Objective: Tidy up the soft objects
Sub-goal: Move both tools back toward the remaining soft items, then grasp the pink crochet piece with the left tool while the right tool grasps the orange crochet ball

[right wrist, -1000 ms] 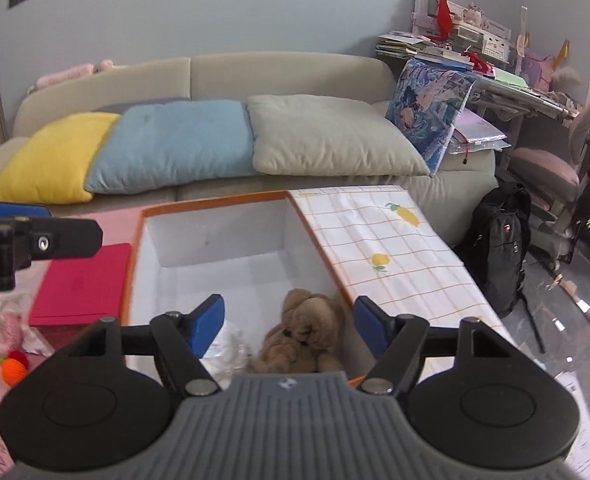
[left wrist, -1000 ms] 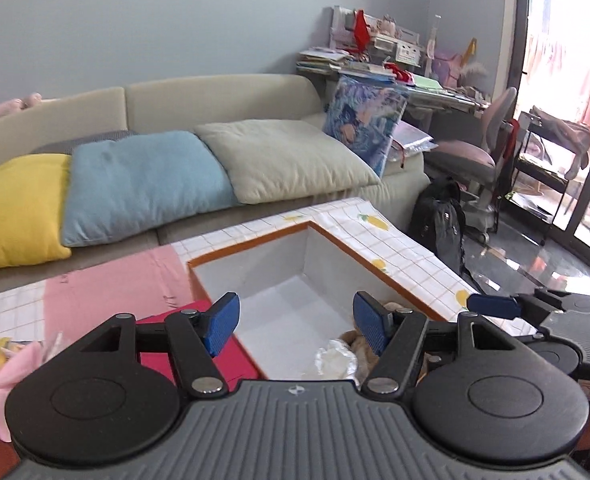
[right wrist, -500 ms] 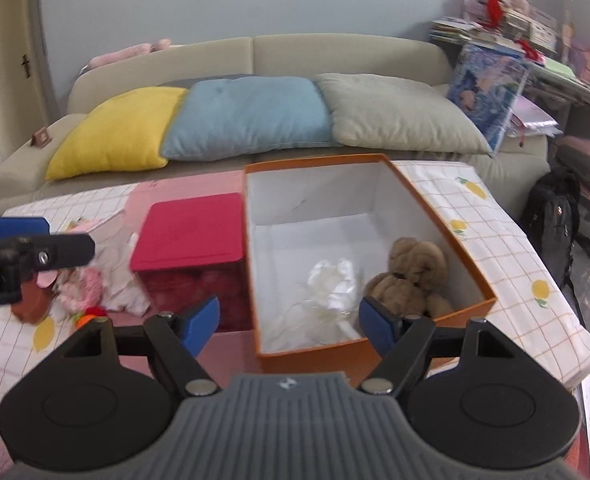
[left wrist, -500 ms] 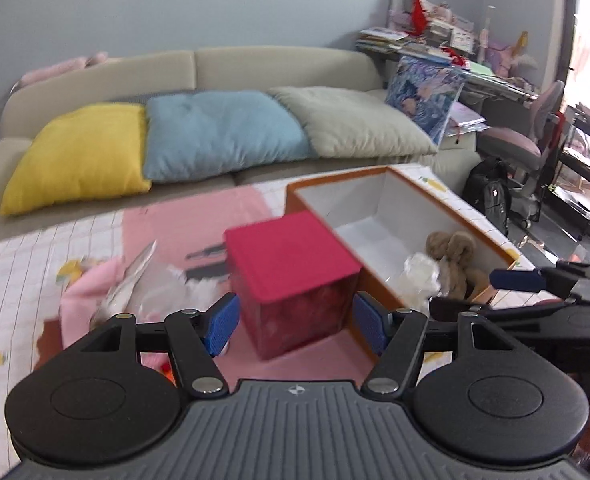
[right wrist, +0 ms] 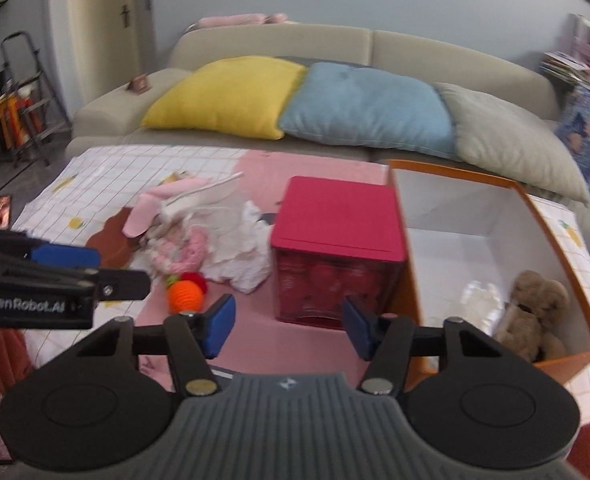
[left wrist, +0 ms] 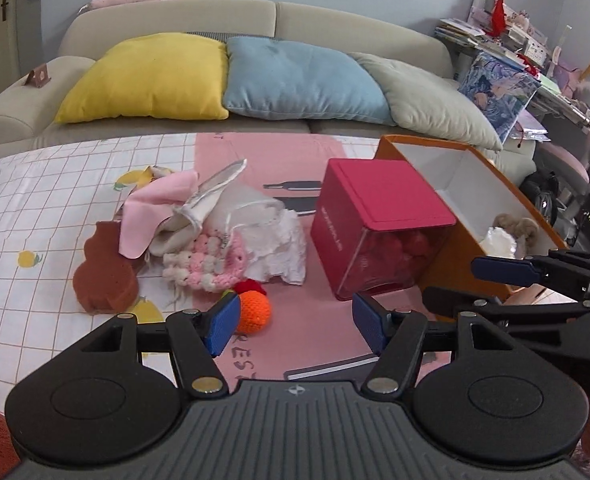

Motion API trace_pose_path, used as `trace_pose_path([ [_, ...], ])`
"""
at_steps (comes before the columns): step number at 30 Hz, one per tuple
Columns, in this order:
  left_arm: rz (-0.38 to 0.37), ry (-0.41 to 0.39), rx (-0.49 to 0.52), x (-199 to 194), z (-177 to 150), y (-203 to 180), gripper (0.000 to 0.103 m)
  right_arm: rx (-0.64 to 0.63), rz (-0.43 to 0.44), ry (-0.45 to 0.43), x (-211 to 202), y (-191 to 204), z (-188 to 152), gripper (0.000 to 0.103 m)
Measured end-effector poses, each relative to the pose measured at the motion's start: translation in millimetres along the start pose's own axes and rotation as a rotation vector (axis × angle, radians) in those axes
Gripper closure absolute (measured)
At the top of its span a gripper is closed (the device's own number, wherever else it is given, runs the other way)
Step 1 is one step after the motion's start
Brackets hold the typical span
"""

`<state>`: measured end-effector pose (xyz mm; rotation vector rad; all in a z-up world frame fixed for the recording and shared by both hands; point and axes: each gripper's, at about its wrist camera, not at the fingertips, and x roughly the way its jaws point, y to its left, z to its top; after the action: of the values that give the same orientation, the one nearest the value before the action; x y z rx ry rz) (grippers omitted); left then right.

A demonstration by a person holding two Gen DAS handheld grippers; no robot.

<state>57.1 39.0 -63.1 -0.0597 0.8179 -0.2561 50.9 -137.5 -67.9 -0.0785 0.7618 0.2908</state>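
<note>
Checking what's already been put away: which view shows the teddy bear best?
The right wrist view: the teddy bear sits in the orange box, body visible. In the left wrist view only its head shows over the box wall.

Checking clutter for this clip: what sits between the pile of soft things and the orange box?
The red-lidded box stands there, against the orange box wall, a bare strip of pink mat separating it from the pile. Both views show it.
</note>
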Motion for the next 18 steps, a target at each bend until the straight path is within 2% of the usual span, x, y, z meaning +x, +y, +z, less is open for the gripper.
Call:
trace_pose_path([
  [5, 0.028, 0.023, -0.024, 11, -1, 17, 0.028, -0.072, 0.071, 0.054, 30, 20, 5, 0.055],
  [9, 0.072, 0.055, -0.029, 21, -4, 29, 0.031, -0.125, 0.117, 0.086, 59, 38, 9, 0.055],
  [13, 0.101, 0.086, -0.083, 31, -5, 45, 0.031, -0.160, 0.148, 0.136, 95, 54, 8, 0.055],
  [16, 0.120, 0.097, -0.081, 39, -5, 52, 0.031, -0.143, 0.166, 0.184, 120, 60, 7, 0.055],
  [18, 0.136, 0.108, -0.092, 46, -5, 59, 0.031, -0.113, 0.177, 0.204, 134, 63, 8, 0.051],
])
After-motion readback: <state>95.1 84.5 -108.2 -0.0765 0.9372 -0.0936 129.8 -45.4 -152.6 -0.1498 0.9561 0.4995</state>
